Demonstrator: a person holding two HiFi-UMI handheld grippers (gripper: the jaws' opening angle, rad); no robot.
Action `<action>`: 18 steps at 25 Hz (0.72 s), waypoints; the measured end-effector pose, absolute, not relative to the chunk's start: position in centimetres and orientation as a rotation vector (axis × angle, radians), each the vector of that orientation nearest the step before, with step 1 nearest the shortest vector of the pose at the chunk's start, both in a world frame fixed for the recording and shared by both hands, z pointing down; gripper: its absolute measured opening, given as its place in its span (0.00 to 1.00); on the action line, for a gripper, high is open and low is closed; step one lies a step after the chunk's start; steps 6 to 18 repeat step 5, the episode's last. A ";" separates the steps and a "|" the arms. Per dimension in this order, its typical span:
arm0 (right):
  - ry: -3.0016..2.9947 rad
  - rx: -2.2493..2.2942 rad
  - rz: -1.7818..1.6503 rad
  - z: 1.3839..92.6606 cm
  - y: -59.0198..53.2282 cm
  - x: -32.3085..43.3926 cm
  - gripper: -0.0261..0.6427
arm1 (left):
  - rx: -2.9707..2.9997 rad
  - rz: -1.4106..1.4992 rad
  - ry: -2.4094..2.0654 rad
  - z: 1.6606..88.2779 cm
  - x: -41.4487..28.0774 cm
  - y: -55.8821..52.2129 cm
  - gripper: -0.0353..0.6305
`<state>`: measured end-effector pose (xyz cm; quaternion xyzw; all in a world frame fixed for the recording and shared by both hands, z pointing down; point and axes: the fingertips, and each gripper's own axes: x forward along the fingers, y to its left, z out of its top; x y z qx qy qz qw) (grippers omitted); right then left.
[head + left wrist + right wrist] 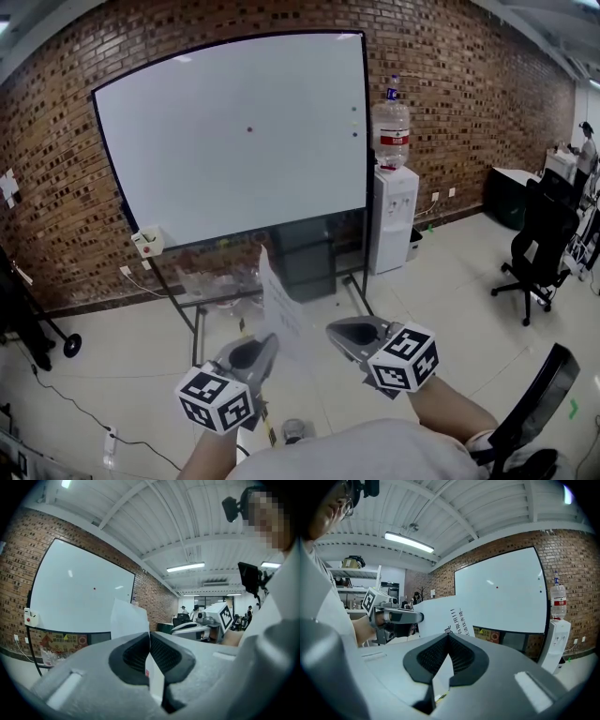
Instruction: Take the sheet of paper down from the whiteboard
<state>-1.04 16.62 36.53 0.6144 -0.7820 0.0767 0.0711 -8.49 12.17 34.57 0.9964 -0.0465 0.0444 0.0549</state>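
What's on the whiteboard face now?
Only three dark dots on the white whiteboard: one near the middle, two by its right edge. The white printed paper sheet is off it, pinched in the left gripper and right gripper. Nothing covers the board.

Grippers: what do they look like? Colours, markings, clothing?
Both the left gripper and right gripper have grey shells with black ribbed pads lining the jaws. Each carries a white cube with black square markers. Top worn: light grey.
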 end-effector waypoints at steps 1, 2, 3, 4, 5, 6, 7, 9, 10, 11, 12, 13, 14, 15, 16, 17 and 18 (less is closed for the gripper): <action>-2.350 1.848 0.226 36.4 16.6 -1.0 0.04 | 3.028 0.132 -0.139 34.5 -8.4 12.2 0.06; -2.347 1.848 0.224 36.4 16.7 -1.0 0.04 | 3.028 0.132 -0.136 34.5 -8.4 12.3 0.06; -2.344 1.848 0.225 36.4 16.7 -0.9 0.04 | 3.027 0.133 -0.133 34.5 -8.4 12.4 0.06; -2.340 1.848 0.228 36.6 16.8 -1.0 0.04 | 3.025 0.135 -0.129 34.6 -8.4 12.5 0.06; -2.335 1.848 0.231 36.7 16.8 -1.0 0.04 | 3.022 0.137 -0.125 34.8 -8.4 12.6 0.06; -2.335 1.848 0.231 36.7 16.8 -1.0 0.04 | 3.022 0.137 -0.125 34.8 -8.4 12.6 0.06; -2.335 1.848 0.231 36.7 16.8 -1.0 0.04 | 3.022 0.137 -0.125 34.8 -8.4 12.6 0.06; -2.335 1.848 0.231 36.7 16.8 -1.0 0.04 | 3.022 0.137 -0.125 34.8 -8.4 12.6 0.06; -2.335 1.848 0.231 36.7 16.8 -1.0 0.04 | 3.022 0.137 -0.125 34.8 -8.4 12.6 0.06; -2.335 1.848 0.231 36.7 16.8 -1.0 0.04 | 3.022 0.137 -0.125 34.8 -8.4 12.6 0.06; -2.335 1.848 0.231 36.7 16.8 -1.0 0.04 | 3.022 0.137 -0.125 34.8 -8.4 12.6 0.06; -2.335 1.848 0.231 36.7 16.8 -1.0 0.04 | 3.022 0.137 -0.125 34.8 -8.4 12.6 0.06; -2.335 1.848 0.231 36.7 16.8 -1.0 0.04 | 3.022 0.137 -0.125 34.8 -8.4 12.6 0.06; -2.335 1.848 0.231 36.7 16.8 -1.0 0.04 | 3.022 0.137 -0.125 34.8 -8.4 12.6 0.06; -2.335 1.848 0.231 36.7 16.8 -1.0 0.04 | 3.022 0.137 -0.125 34.8 -8.4 12.6 0.06; -2.335 1.848 0.231 36.7 16.8 -1.0 0.04 | 3.022 0.137 -0.125 34.8 -8.4 12.6 0.06; -2.335 1.848 0.231 36.7 16.8 -1.0 0.04 | 3.022 0.137 -0.125 34.8 -8.4 12.6 0.06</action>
